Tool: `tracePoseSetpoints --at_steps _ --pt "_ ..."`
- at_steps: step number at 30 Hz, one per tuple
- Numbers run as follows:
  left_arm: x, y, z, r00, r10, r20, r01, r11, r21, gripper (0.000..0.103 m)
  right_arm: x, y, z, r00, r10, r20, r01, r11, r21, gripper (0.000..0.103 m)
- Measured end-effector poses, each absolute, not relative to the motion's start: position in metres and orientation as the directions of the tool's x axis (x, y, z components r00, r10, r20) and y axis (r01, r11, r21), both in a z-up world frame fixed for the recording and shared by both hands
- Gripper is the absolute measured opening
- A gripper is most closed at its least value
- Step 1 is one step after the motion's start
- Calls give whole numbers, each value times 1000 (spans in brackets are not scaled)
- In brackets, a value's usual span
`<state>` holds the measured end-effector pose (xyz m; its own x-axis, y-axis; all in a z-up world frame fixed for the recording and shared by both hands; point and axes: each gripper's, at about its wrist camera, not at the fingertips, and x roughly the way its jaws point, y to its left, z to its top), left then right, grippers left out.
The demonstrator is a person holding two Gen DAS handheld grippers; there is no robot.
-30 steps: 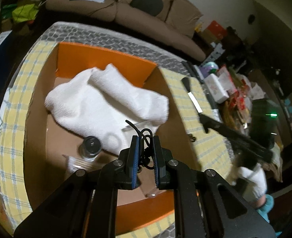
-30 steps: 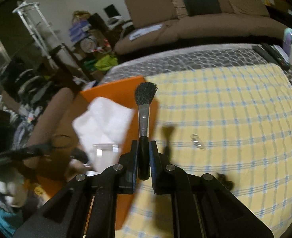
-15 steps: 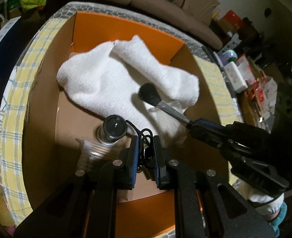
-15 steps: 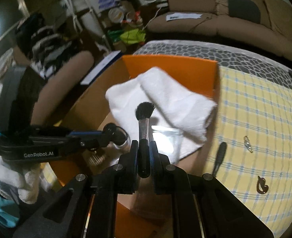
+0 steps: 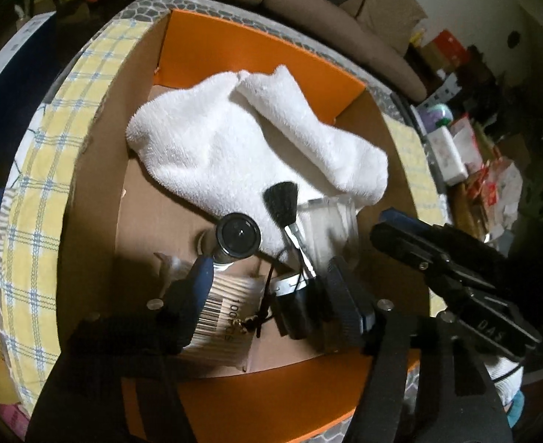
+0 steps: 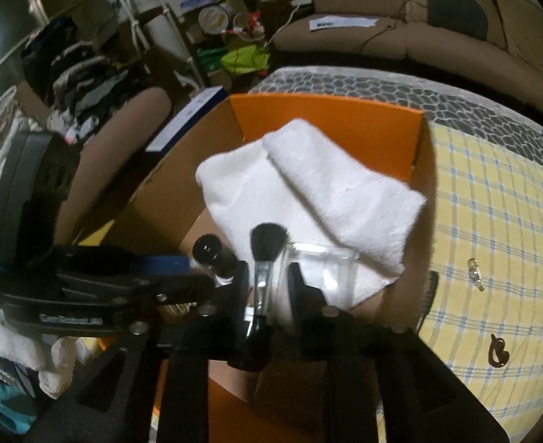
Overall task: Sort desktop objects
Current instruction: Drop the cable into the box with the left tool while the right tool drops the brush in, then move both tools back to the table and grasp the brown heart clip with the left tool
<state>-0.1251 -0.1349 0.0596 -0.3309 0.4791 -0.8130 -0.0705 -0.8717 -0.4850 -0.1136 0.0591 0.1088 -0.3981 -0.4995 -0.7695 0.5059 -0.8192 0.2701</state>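
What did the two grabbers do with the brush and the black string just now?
Both opened over the orange cardboard box. The right gripper let go of the black-bristled makeup brush, which dropped inside; the left gripper released the thin black cord. The white towel stayed put.

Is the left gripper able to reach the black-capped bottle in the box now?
Probably yes. The left gripper hangs over the box with jaws open, and the bottle sits just ahead, uncovered; only the brush lies beside it.
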Motion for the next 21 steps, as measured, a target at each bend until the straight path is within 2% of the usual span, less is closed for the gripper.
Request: tracePoseSetpoints --at_steps 2,6,7,8,11,13,21 --pt "-126 -135 61 -336 479 -811 -70 -871 -486 61 -115 67 112 -409 -507 -758 488 -824 288 35" --pt "-126 -132 65 -354 457 -816 -80 -884 -461 65 -116 80 120 -445 -501 -742 467 -837 286 62" --pt "-125 -131 66 -360 450 -817 -84 -888 -452 65 -116 82 122 -457 -497 -738 466 -840 277 66" --pt "-125 -129 69 -371 441 -818 -90 -893 -441 65 -116 84 123 -468 -492 -734 464 -844 269 67" --pt "-122 -126 75 -399 421 -814 -107 -903 -415 78 -114 89 129 -511 -460 -727 456 -861 224 73" --pt "-121 -128 79 -411 418 -810 -116 -906 -408 81 -112 91 132 -534 -448 -717 456 -867 202 79" --pt "-122 -119 81 -416 426 -803 -136 -903 -408 100 -110 100 134 -576 -422 -700 443 -881 167 81"
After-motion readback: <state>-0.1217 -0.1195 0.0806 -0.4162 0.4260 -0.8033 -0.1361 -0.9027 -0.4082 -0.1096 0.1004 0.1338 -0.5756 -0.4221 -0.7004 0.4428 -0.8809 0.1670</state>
